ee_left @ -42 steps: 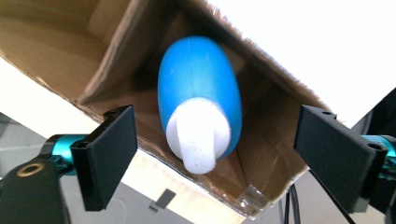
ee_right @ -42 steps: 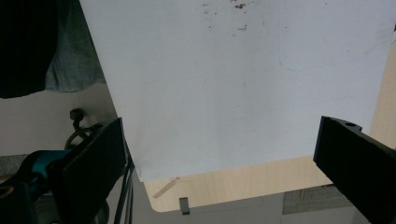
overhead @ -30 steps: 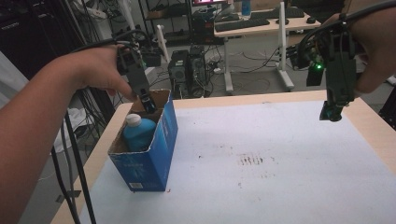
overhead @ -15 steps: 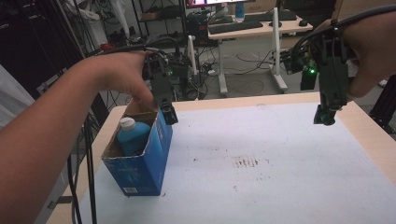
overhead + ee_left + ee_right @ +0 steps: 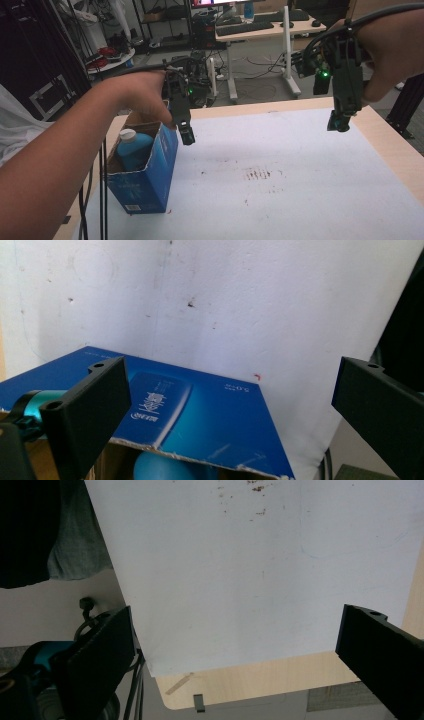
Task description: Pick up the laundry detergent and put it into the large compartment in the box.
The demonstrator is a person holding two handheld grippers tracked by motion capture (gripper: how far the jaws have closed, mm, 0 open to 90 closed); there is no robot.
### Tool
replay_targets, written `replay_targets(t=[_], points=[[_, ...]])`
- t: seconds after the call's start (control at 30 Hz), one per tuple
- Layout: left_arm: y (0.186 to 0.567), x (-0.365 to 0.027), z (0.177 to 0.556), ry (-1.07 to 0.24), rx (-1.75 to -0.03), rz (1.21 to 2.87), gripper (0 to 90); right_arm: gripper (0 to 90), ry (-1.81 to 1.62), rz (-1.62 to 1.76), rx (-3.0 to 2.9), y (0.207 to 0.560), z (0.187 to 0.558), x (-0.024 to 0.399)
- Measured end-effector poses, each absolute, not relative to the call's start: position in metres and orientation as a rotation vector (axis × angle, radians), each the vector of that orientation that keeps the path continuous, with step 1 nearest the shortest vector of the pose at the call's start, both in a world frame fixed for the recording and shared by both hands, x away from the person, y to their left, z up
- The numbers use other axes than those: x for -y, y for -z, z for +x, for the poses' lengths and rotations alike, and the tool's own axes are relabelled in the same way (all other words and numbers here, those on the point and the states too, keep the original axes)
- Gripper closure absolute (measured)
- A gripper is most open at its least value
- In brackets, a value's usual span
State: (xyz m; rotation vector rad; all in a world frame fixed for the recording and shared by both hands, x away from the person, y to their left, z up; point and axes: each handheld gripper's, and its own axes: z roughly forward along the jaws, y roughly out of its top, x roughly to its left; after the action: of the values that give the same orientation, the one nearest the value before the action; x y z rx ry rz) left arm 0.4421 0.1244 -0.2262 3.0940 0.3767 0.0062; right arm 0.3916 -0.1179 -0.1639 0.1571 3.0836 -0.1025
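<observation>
A blue cardboard box [image 5: 150, 175] stands open-topped at the left edge of the white-covered table [image 5: 300, 200]. Inside it is a teal bottle [image 5: 134, 150] with a white cap. My left gripper [image 5: 186, 136] hangs just past the box's right rim, above the sheet. In the left gripper view it [image 5: 232, 385] is open and empty, with the box's printed side [image 5: 200, 415] and a bit of the teal bottle [image 5: 160, 469] below. My right gripper [image 5: 339, 122] hovers at the far right; in its own view it [image 5: 240, 630] is open over bare sheet.
Brownish stains [image 5: 257, 174] mark the middle of the sheet. The wooden table edge [image 5: 395, 145] runs along the right and far sides. Black cables [image 5: 102, 200] hang by the box at the left. Desks [image 5: 255, 30] and shelving stand behind the table.
My left gripper has moved right and slightly down, from over the box's opening to beyond its right rim. The right gripper has drifted a little left.
</observation>
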Motion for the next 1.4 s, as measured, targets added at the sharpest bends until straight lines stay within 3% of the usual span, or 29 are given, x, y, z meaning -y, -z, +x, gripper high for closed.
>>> replay_targets(t=[1.4], points=[[0.2323,-0.1145,0.441,0.019,-0.265,3.094,2.4,1.7,0.083,0.159,-3.073,0.1556,0.3894,0.122]])
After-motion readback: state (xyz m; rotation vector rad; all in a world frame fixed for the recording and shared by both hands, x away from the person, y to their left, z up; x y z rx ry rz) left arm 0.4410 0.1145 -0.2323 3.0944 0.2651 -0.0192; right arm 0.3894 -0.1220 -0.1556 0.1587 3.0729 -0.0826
